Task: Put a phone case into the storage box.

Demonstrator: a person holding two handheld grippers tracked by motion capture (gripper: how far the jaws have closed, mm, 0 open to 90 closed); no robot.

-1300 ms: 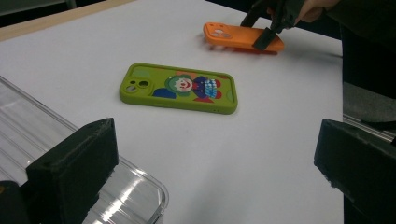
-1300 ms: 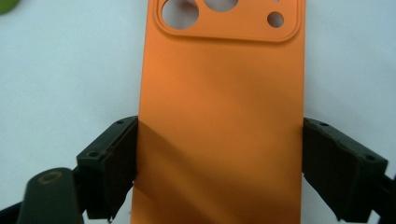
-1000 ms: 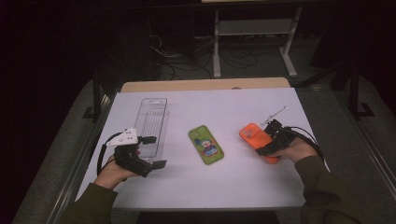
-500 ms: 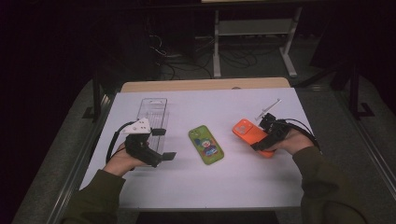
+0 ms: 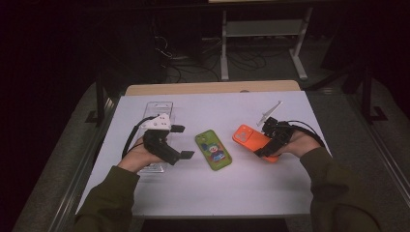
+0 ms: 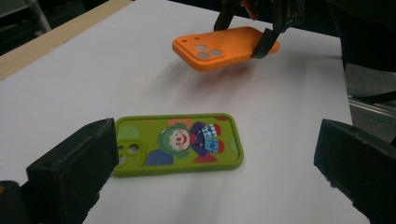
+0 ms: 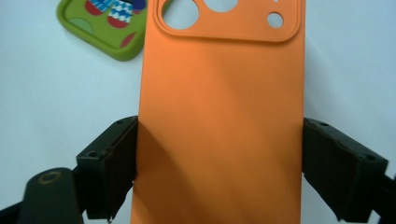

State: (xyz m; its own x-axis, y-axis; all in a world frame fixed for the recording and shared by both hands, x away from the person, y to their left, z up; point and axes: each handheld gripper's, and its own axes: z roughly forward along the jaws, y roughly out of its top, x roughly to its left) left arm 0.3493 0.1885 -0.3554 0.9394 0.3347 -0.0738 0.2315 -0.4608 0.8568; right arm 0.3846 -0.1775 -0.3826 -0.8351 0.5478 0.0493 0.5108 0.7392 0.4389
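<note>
Your left tool has slid in from the clear plastic tray toward the middle of the table and now hovers with jaws wide apart, framing the green phone case, which lies flat and untouched. Your right tool has drifted slightly inward, clamped across the sides of the orange phone case, lifted clear of the table. The green case looks like your next pick.
</note>
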